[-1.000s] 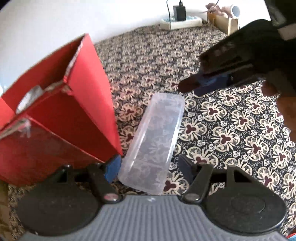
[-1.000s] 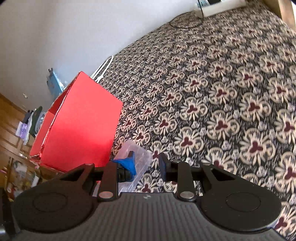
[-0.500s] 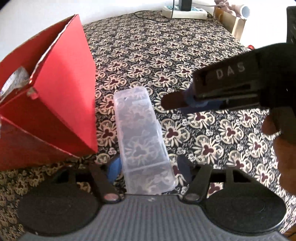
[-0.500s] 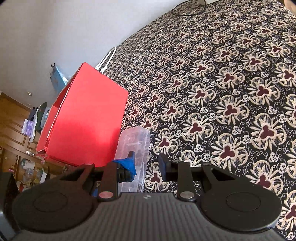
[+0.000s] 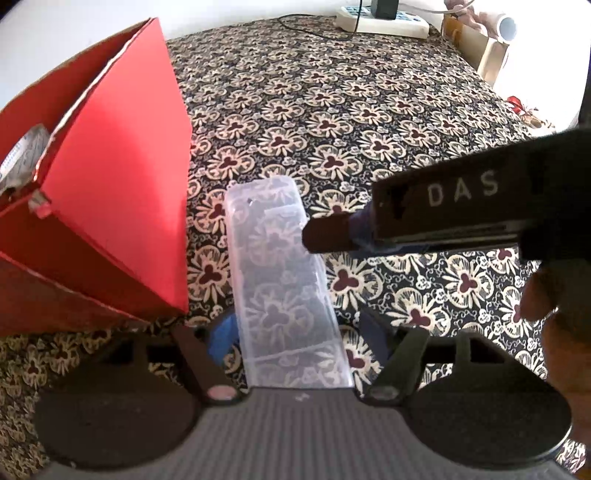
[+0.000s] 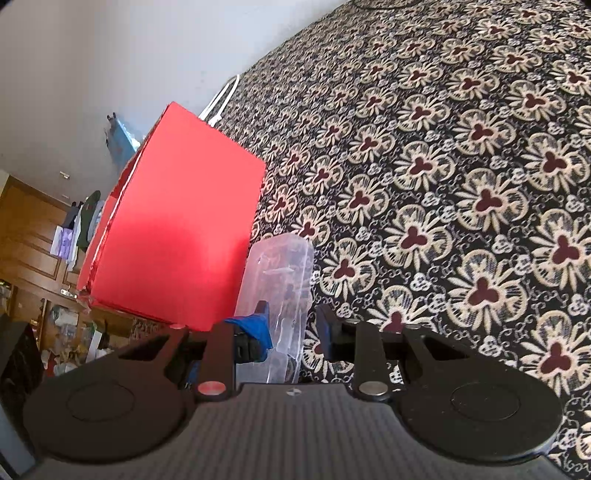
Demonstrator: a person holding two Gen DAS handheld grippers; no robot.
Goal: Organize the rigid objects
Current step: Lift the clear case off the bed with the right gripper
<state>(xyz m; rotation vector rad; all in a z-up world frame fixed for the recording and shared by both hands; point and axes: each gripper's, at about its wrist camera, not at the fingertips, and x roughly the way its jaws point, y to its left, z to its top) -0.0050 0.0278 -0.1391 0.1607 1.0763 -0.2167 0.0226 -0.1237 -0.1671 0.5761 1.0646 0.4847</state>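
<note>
A long clear plastic case [image 5: 284, 284] lies on the flower-patterned cloth [image 5: 369, 129], right beside an open red box [image 5: 110, 206]. My left gripper [image 5: 295, 332] is open, its jaws on either side of the case's near end. My right gripper [image 6: 291, 328] is open too, and the case [image 6: 280, 280] lies between its jaws in the right wrist view. In the left wrist view the right gripper [image 5: 325, 236] reaches in from the right over the case's middle. The red box [image 6: 177, 236] stands left of the case.
A white power strip [image 5: 384, 22] with a cable lies at the far edge of the cloth. A wooden box [image 5: 476, 40] stands at the far right. A wooden cupboard and clutter [image 6: 33, 258] are off to the left beyond the cloth.
My left gripper has swung round so the case now runs straight ahead between its jaws. My right gripper has moved closer, down over the case.
</note>
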